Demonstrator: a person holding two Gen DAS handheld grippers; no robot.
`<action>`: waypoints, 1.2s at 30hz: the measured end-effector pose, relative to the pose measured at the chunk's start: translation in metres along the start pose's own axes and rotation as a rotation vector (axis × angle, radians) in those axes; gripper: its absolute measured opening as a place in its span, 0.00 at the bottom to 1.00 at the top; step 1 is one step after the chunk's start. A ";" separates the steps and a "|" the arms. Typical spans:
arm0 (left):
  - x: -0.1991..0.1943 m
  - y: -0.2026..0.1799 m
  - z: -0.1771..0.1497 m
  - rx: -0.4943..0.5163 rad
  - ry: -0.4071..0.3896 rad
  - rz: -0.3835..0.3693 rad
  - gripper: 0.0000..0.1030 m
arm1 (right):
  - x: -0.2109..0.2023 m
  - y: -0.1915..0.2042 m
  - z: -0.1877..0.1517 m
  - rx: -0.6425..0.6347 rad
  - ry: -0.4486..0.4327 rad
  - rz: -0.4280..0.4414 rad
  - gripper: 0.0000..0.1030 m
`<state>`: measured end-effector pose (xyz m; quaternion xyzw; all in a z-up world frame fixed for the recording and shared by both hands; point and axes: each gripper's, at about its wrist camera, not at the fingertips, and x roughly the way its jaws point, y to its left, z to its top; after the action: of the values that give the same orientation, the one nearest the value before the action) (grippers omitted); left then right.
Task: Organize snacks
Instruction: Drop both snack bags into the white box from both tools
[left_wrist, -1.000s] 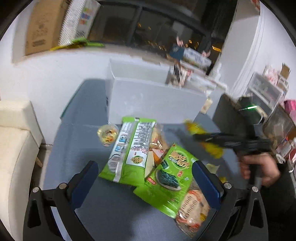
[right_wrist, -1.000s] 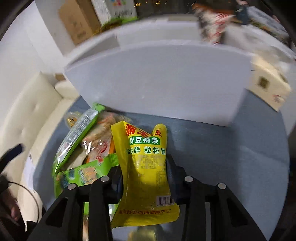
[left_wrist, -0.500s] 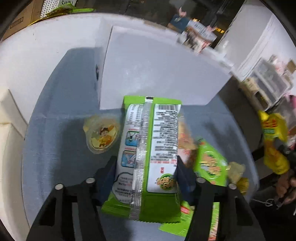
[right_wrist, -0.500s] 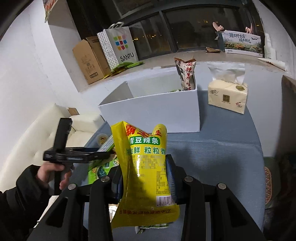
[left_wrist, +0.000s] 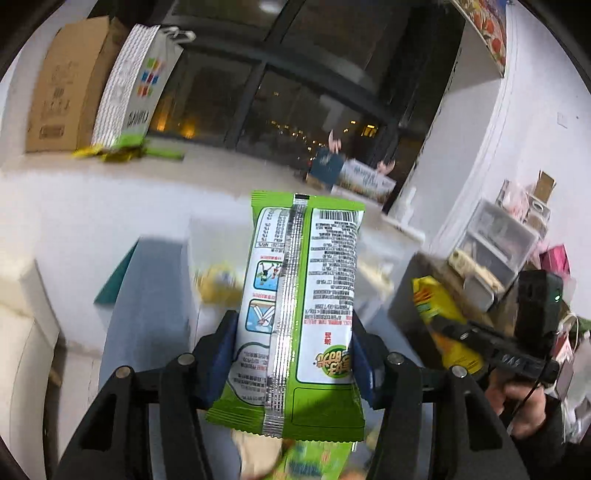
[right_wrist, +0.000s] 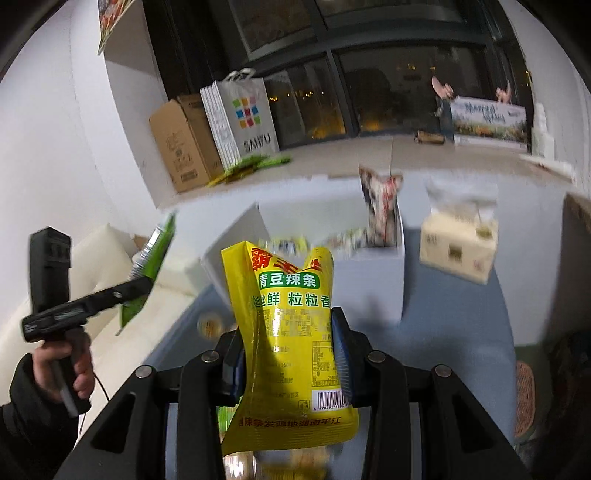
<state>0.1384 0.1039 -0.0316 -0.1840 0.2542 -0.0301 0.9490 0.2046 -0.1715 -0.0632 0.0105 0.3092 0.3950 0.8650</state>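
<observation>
My left gripper (left_wrist: 293, 354) clamps the green snack pack (left_wrist: 301, 314), right gripper (right_wrist: 286, 354) clamps the yellow spicy-strip pouch (right_wrist: 286, 332); both aloft. Carry level over the white box (right_wrist: 373, 273), then release.

My left gripper (left_wrist: 293, 354) is matte black plastic, two angular arms with cut-out slots, round silver screws at the joints and blue ribbed pads (left_wrist: 221, 354) on the fingers. My right gripper (right_wrist: 291, 354) is built alike. Each has a black pistol handle, a boxy black unit on top and a thin black cable. My hands (right_wrist: 64, 369) are bare-skinned, sleeves black
</observation>
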 end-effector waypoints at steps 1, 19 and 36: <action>0.013 -0.002 0.019 0.004 -0.003 0.010 0.59 | 0.005 -0.001 0.013 -0.002 -0.003 -0.002 0.41; 0.165 0.063 0.053 -0.157 0.257 0.173 0.96 | 0.177 -0.048 0.128 0.153 0.146 -0.096 0.74; 0.099 0.017 0.051 0.057 0.146 0.199 1.00 | 0.128 -0.024 0.111 0.077 0.070 -0.062 1.00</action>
<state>0.2492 0.1221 -0.0441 -0.1281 0.3388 0.0436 0.9311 0.3450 -0.0750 -0.0468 0.0205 0.3545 0.3559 0.8644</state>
